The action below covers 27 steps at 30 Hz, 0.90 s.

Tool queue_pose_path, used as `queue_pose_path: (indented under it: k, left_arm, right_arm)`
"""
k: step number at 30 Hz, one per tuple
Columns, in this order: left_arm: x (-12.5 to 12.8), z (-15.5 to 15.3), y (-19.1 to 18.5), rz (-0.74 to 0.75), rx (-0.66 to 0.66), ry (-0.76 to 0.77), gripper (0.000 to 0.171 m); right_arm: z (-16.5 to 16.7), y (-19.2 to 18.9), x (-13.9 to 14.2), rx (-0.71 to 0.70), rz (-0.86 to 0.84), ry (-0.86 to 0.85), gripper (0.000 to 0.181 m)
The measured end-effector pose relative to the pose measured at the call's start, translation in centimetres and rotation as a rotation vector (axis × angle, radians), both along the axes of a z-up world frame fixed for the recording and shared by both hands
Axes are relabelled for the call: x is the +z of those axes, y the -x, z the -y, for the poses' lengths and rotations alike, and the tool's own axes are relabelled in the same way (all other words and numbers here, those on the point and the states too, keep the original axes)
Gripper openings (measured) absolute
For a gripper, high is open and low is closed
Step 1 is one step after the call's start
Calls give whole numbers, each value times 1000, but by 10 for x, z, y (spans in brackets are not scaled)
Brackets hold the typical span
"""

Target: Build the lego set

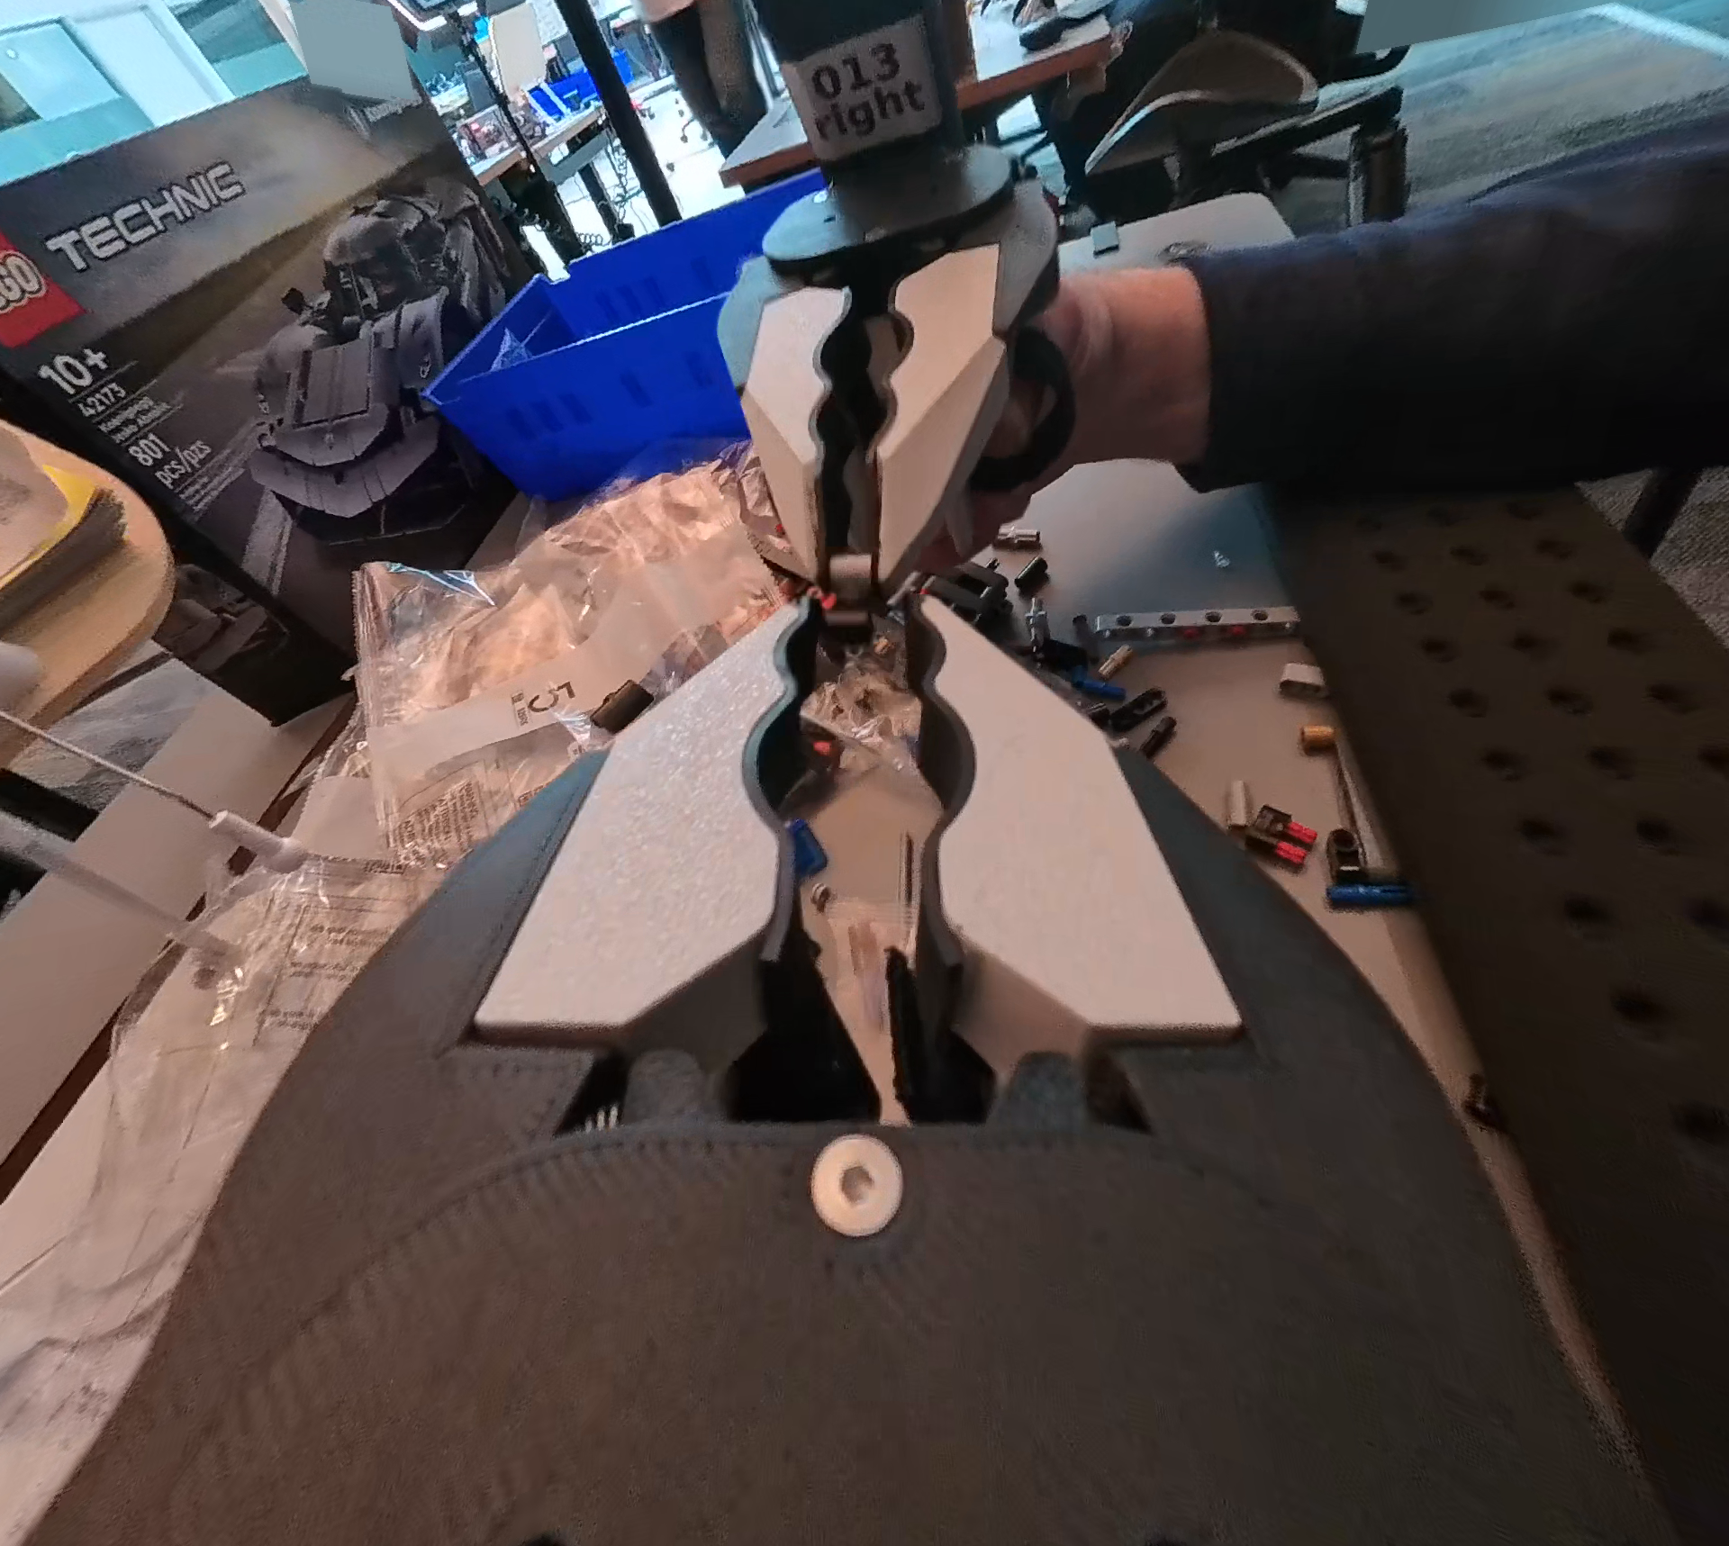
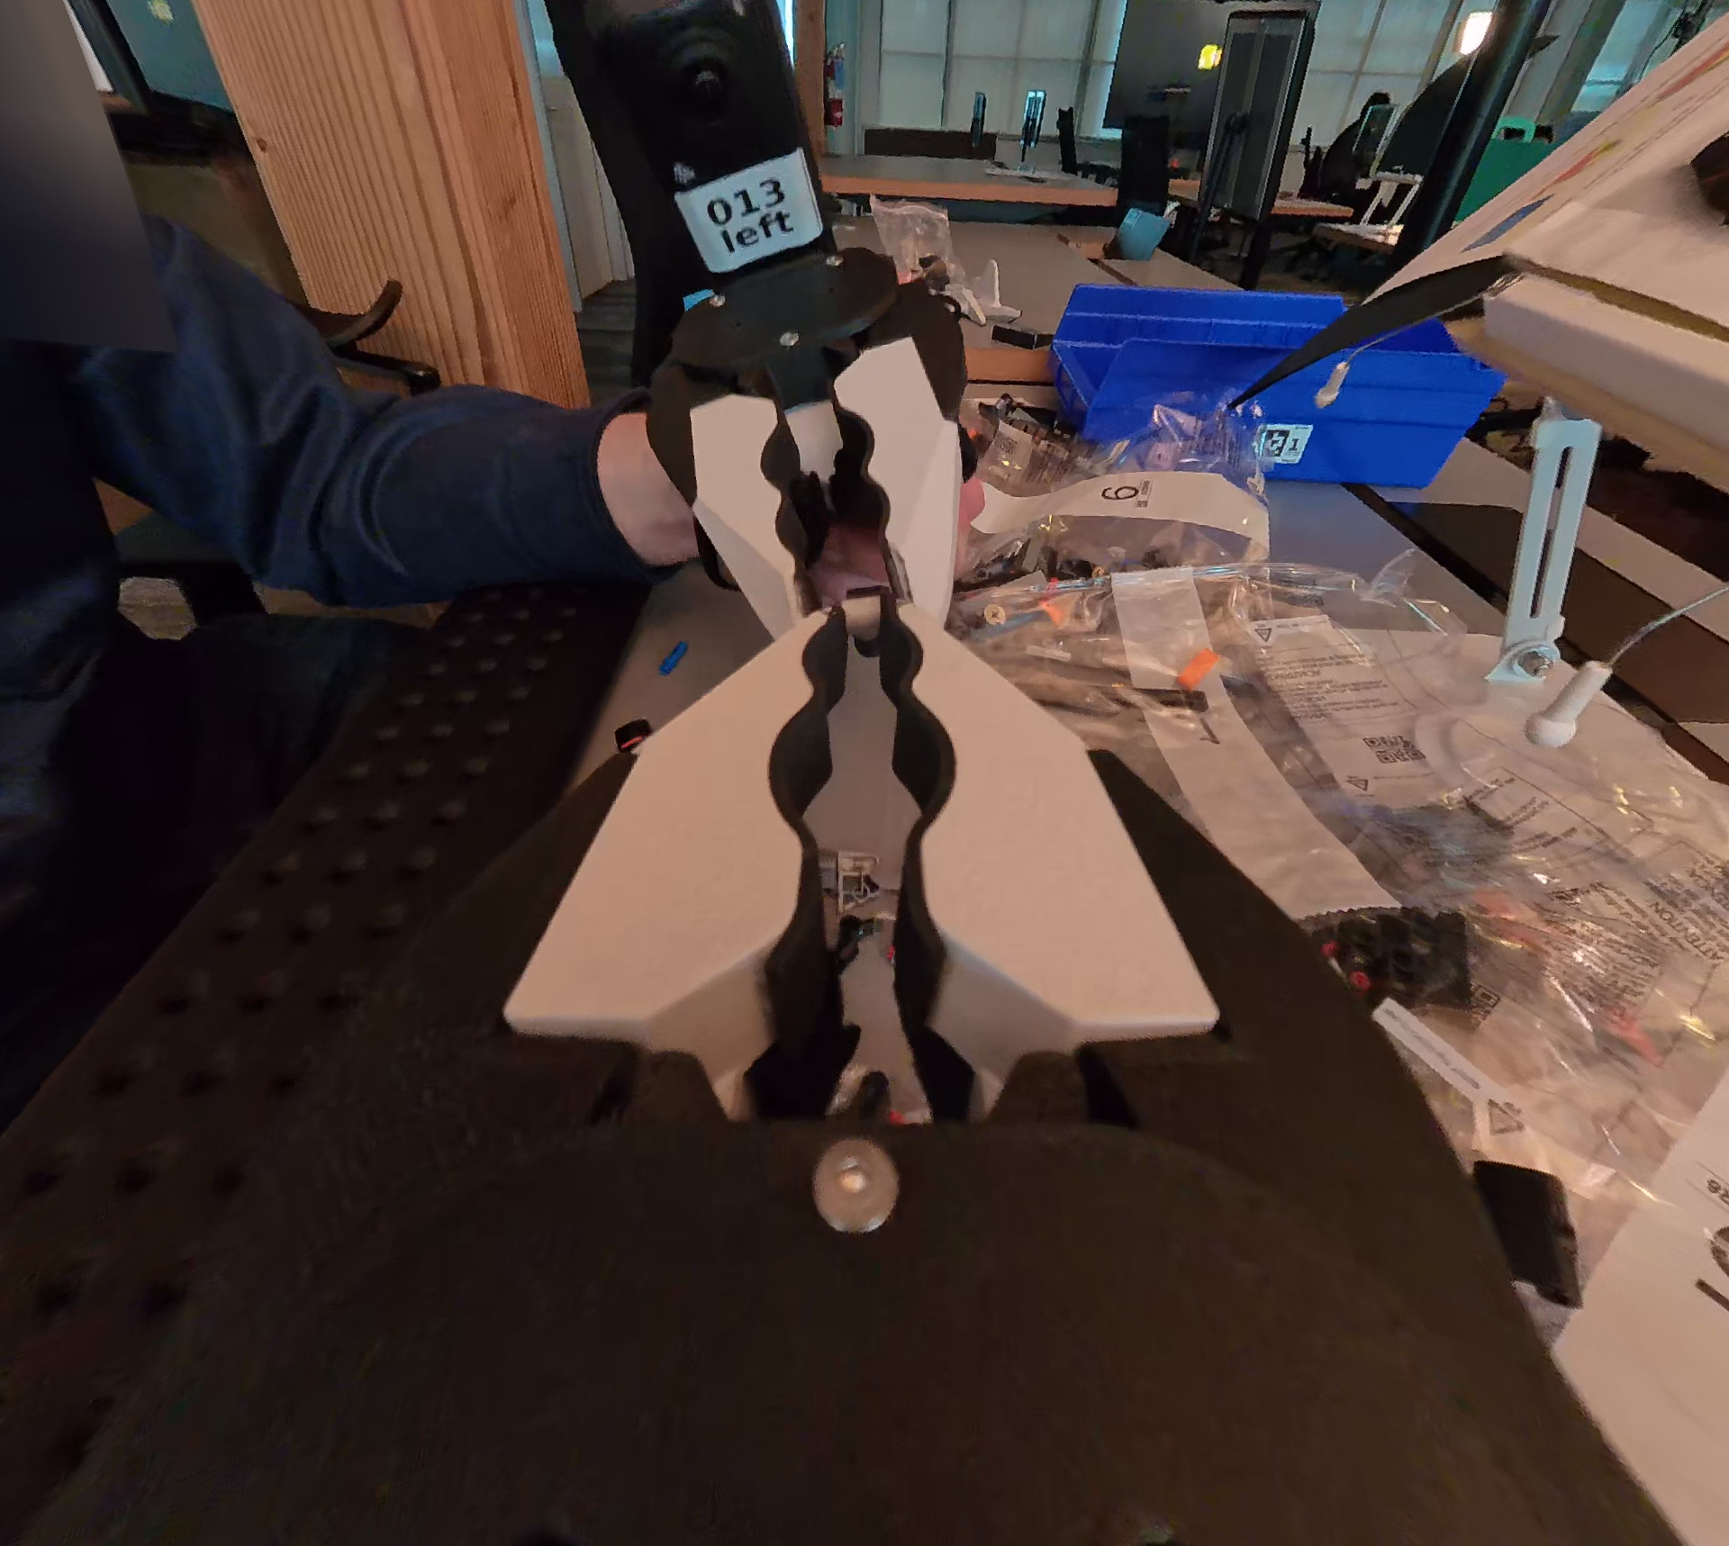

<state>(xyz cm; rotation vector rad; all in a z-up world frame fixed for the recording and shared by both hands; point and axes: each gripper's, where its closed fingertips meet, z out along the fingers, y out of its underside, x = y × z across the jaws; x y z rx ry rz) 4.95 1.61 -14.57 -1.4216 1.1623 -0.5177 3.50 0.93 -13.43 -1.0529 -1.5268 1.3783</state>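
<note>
Above table [image 1: 1216, 556] | left gripper [image 1: 847, 612], right gripper [image 2: 861, 617] pinch grey piece [image 1: 849, 570]

Crinkled glossy plastic bags [image 2: 1310, 659], matt perforated mat [image 1: 1544, 753], rough-grained wooden post [image 2: 374, 98]

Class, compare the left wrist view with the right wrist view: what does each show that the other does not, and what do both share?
Only the left wrist view shows the dark set box, the long grey beam and loose pins scattered on the table.

Only the right wrist view shows the wooden pillar and the white bracket.

Both show the left gripper and right gripper meeting tip to tip around a small grey piece, plus the blue bins and clear parts bags.
</note>
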Motion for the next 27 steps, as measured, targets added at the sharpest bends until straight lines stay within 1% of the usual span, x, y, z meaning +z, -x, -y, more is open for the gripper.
queue_pose_path:
  k: [3,8,10,17,20,27]
  left_arm:
    - [0,1,-2,13,-9,8,14]
    - [-4,-1,1,-53,21,-29,9]
    - [-9,-3,3,-111,41,-45,6]
    - [-31,-10,11,-338,106,-112,6]
    - [-42,-12,15,-433,128,-128,6]
    - [-48,-12,18,-499,128,-137,6]
  right_arm:
    - [2,0,0,7,-1,-3,4]
    - [0,0,-2,-9,18,-21,4]
    - [-1,1,-8,-23,51,-50,4]
    - [-3,6,-27,-93,162,-215,8]
    - [-6,8,-37,-128,223,-295,5]
    - [-5,6,-41,-136,271,-339,3]
